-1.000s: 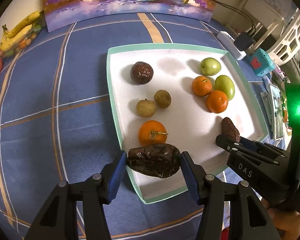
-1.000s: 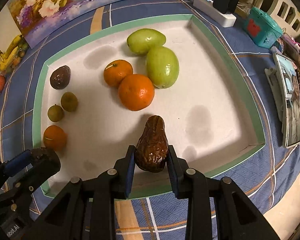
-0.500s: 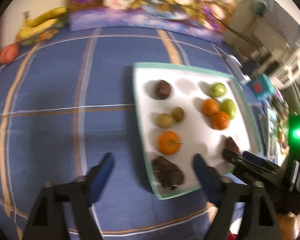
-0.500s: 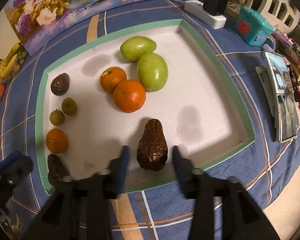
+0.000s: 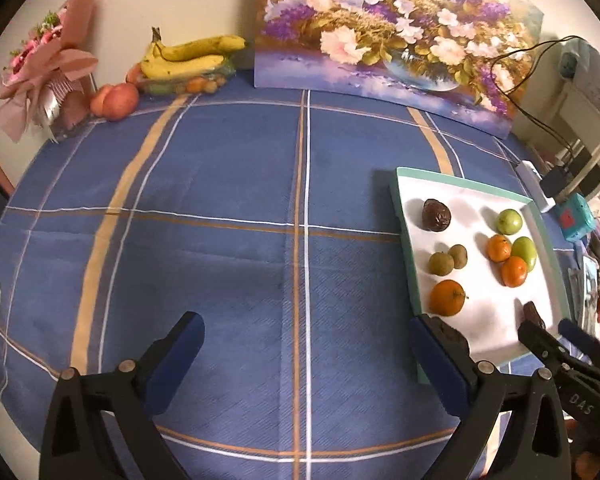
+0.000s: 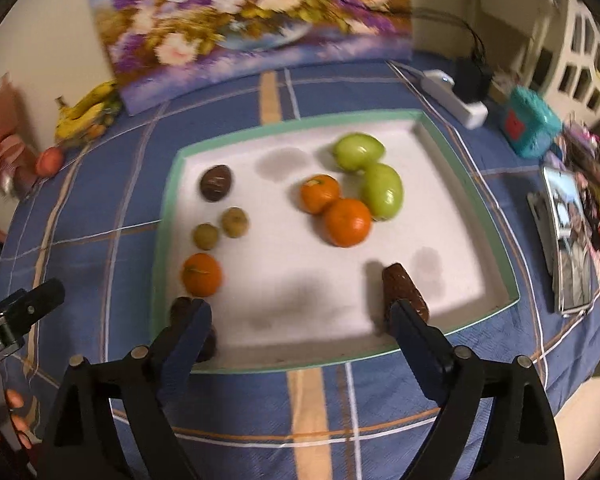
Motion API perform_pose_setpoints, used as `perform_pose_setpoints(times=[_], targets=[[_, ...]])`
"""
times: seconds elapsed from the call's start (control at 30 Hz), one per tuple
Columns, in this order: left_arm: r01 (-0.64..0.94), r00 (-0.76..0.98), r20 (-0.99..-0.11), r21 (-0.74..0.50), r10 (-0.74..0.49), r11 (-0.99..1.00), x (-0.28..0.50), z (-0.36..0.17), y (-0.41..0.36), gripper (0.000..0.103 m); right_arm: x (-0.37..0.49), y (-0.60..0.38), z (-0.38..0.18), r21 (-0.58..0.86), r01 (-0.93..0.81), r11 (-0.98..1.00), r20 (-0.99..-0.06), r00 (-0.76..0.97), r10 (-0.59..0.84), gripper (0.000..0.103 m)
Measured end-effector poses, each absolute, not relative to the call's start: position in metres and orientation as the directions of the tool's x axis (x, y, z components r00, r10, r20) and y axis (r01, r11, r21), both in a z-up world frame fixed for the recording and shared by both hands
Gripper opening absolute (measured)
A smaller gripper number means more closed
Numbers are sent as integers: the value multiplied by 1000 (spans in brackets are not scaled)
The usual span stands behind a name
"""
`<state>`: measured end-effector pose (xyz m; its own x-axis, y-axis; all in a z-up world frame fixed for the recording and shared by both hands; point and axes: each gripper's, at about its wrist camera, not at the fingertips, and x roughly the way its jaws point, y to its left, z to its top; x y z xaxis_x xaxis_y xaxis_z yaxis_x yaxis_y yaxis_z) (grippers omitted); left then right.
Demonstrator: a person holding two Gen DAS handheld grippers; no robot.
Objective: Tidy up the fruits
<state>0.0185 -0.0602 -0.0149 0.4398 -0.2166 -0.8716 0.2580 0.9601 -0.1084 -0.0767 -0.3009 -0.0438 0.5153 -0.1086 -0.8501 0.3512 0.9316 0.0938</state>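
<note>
Left gripper [image 5: 306,354] tilted steeply down over bare blue tablecloth [image 5: 228,264]; jaws have just been opening, now spread wide, nothing between them. Right gripper [image 6: 300,326] angled down at the near rim of the white tray [image 6: 162,216]; jaws have just been opening, wide, gripping nothing; wrinkled brown fruit [image 6: 404,290] lies at its 1 o'clock just beside the right fingertip, a second dark fruit [image 6: 182,308] behind the left one. Oranges [image 6: 346,222] and green fruits [image 6: 382,190] clustered at 12 o'clock; tray centre open; floral painting [image 5: 388,24] at the far edge.
</note>
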Motion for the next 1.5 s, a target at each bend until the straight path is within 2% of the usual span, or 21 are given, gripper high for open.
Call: perform_pose_setpoints(times=[0.17, 0.3, 0.47, 0.9, 1.0, 1.5], targets=[[275, 462, -857, -109, -231, 955, 7, -11, -54, 103, -75, -283, -35, 75, 309, 948, -822, 558, -117, 91], [252, 506, -840, -74, -197, 965, 3, -4, -51, 103, -73, -277, -31, 80, 298, 951, -815, 569, -110, 91], [261, 506, -831, -110, -233, 959, 2, -2, -46, 103, -74, -272, -29, 80, 290, 954, -808, 579, -109, 91], [215, 550, -824, -20, -138, 976, -1, 3, -42, 103, -68, -265, -32, 66, 276, 959, -815, 569, -108, 91], [186, 552, -830, 24, -84, 982, -1, 1, -41, 103, -68, -265, -33, 65, 280, 958, -817, 566, -110, 91], [185, 523, -850, 49, -56, 981, 0, -4, -42, 103, -68, -265, -34, 61, 285, 956, -821, 559, -114, 91]])
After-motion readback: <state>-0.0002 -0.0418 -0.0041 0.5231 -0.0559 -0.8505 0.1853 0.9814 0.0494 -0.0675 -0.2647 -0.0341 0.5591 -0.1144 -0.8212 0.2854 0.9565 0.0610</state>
